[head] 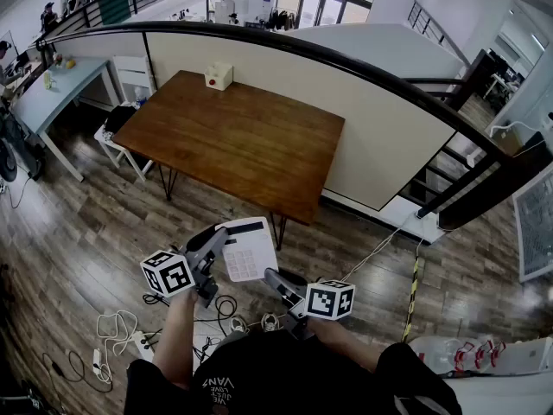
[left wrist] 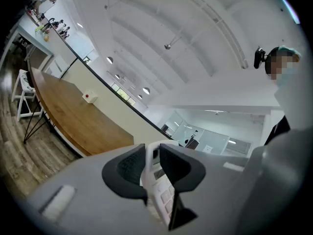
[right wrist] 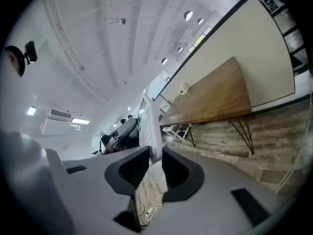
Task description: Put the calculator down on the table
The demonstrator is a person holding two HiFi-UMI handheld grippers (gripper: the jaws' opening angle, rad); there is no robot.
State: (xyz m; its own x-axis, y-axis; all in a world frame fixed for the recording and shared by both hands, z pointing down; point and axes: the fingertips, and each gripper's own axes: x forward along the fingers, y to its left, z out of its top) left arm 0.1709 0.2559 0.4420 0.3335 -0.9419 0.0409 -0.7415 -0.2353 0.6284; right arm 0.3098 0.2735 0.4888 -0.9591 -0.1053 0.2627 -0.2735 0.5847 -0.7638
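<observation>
Where a plank floor (head: 78,223) runs below a curved half-wall (head: 389,137) with a black rail, the brown wooden table (head: 233,145) stands with a small white box (head: 219,75) at its far edge. Short of the table's near edge, over that floor, the white calculator (head: 249,249) (keys facing up) hangs in the air. The jaws of the left gripper (left wrist: 152,153) clamp its left edge, those of the right gripper (right wrist: 155,153) its near right corner.

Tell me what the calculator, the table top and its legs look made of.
Calculator: white plastic, matte, with moulded raised keys. Table top: brown wood or wood-look veneer, streaky grain, faint sheen. Legs: thin dark rods, probably metal.
</observation>
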